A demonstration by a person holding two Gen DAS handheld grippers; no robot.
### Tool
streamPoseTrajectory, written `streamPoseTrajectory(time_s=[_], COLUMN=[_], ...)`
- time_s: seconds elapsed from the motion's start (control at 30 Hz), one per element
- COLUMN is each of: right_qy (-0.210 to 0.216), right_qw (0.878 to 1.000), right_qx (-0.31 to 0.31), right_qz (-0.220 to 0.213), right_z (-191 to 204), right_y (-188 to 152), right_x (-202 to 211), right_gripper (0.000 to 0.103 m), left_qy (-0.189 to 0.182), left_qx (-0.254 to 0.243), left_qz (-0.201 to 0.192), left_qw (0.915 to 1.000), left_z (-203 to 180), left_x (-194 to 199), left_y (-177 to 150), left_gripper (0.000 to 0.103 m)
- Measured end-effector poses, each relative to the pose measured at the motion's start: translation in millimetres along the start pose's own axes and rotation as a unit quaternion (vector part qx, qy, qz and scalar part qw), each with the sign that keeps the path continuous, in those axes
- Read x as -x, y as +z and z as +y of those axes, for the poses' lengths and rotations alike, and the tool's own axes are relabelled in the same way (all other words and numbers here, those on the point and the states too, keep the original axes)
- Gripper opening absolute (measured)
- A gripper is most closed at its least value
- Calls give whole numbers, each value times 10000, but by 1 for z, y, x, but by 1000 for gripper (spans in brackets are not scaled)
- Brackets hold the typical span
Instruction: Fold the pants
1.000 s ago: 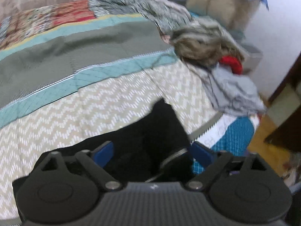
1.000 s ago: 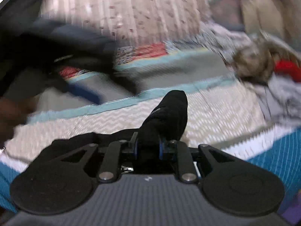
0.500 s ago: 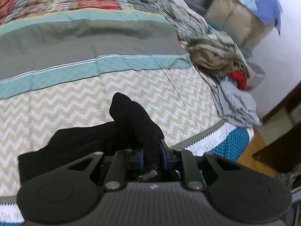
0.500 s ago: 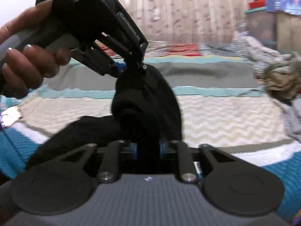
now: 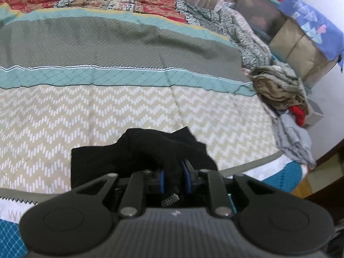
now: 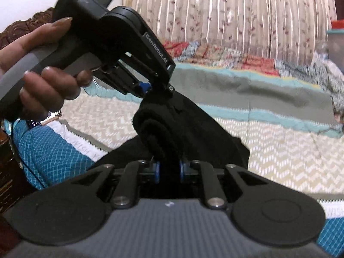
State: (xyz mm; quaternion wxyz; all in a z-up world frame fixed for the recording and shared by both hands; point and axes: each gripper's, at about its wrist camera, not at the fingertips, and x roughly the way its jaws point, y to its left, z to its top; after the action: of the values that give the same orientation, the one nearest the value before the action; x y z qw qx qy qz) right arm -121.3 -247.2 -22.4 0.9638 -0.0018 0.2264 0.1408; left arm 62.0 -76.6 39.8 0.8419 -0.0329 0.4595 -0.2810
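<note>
Both grippers pinch the black pants (image 6: 189, 129): our left gripper (image 6: 150, 90) upper left of frame, our right gripper (image 6: 168, 169) bottom centre. We should pull apart evenly, keeping the cloth taut over the bedspread (image 6: 279, 150).

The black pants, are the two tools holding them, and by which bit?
Yes. Both tools pinch the black pants. The left tool and the right tool each clamp a bunched fold at the raised end. Which part of the pants that is cannot be told.

1. "GenRobot.AI" in pale letters runs along the side of the black plastic left gripper (image 6: 148, 86).
2. Grey letters on the white border strip of the zigzag-patterned quilted bedspread (image 6: 81, 144), near its front edge, are only partly readable: "WISH".
</note>
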Motion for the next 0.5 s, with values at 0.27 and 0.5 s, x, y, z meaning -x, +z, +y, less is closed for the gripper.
streamPoseTrajectory(time_s=[0.27, 0.5], right_qy=[-19, 94], right_qw=[9982, 9952], right_qx=[-443, -862], right_qz=[394, 454], right_z=[-16, -31], right_y=[-17, -24], right_x=[-6, -9], right_gripper=[19, 20], left_qy=[451, 751], left_qx=[-461, -735], left_qz=[-28, -59], left_qw=[9979, 9944], left_z=[-25, -33], left_x=[-19, -25], left_y=[-18, -26], left_gripper=[17, 21])
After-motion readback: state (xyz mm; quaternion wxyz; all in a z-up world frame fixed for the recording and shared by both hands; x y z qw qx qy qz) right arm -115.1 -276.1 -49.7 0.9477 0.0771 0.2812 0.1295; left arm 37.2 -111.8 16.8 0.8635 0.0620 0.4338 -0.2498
